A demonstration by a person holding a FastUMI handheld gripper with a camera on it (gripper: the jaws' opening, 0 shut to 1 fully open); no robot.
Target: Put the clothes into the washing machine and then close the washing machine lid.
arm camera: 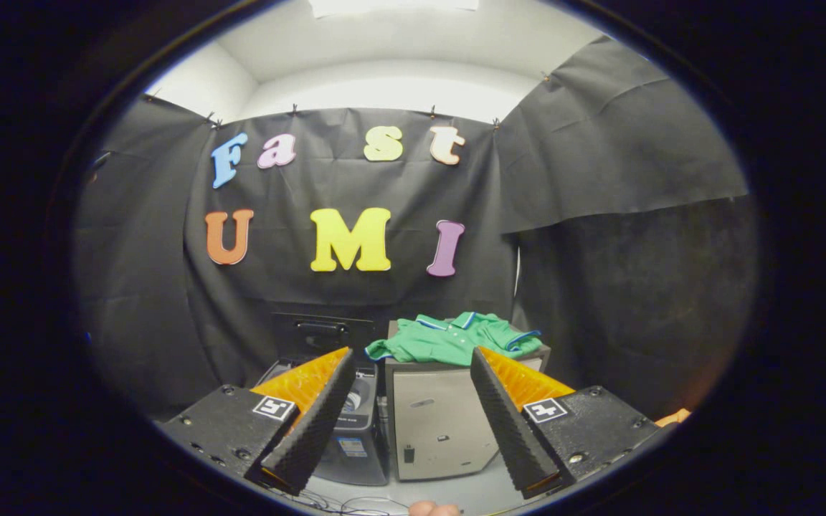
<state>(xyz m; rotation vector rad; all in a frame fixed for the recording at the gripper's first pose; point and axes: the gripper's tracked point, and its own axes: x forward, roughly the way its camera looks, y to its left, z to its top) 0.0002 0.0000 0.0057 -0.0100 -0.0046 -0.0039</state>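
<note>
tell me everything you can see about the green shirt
The green shirt is a soft knit polo with a collar and pale blue-and-white trim at the collar and sleeve edge. It lies crumpled and roughly flat on top of the grey box-like cabinet, one sleeve drooping over its front edge toward the dark washing machine beside it. Nothing grips it: the hand-held gripper is open, with the shirt beyond its fingers.
</note>
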